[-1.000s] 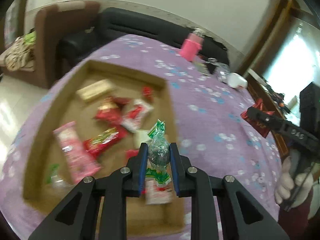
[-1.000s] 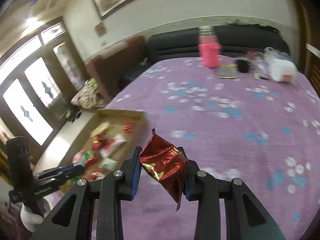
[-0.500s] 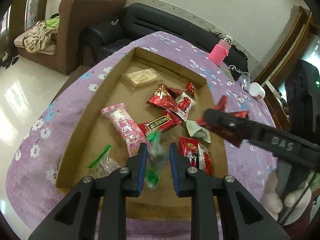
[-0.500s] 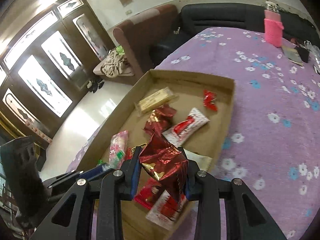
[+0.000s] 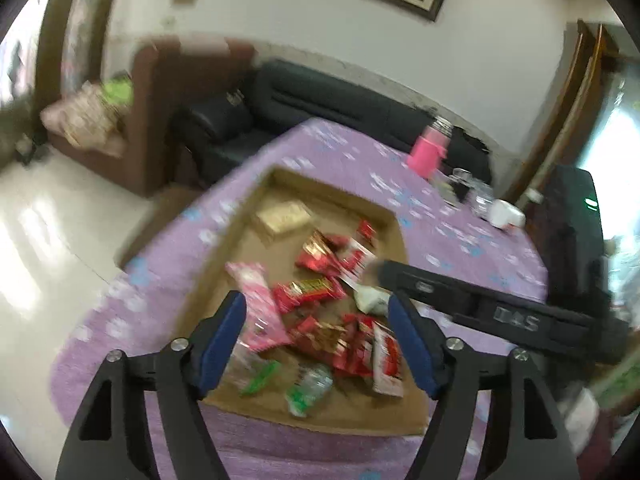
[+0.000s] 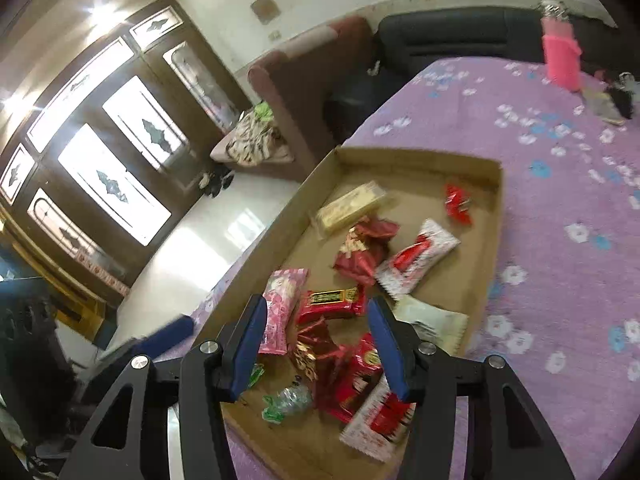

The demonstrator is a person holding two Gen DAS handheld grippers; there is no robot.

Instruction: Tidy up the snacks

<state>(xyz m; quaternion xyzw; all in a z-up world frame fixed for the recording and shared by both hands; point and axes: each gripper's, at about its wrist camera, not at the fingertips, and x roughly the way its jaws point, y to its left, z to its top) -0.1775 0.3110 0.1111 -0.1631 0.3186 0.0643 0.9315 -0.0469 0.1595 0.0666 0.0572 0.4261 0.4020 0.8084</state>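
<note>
A shallow cardboard tray (image 5: 224,252) (image 6: 494,216) on the purple flowered tablecloth holds several snack packets. My left gripper (image 5: 318,330) is open and empty above the tray's near end. The green-wrapped candy (image 5: 310,388) (image 6: 286,400) lies in the tray below it. My right gripper (image 6: 318,340) is open and empty over the tray's near part. The dark red foil packet (image 6: 316,344) lies in the tray under it, among other red packets (image 5: 352,348). The right gripper's black arm (image 5: 500,316) crosses the left wrist view.
A pink bottle (image 5: 428,152) (image 6: 560,54), a white cup (image 5: 506,216) and small items stand at the table's far end. A black sofa (image 5: 320,104) and a brown armchair (image 5: 160,92) stand beyond the table. White tiled floor (image 6: 192,256) lies to the left.
Both grippers have opened. The left one let the green candy go into the tray and the right one let the dark red packet go into it. Both have drawn back.
</note>
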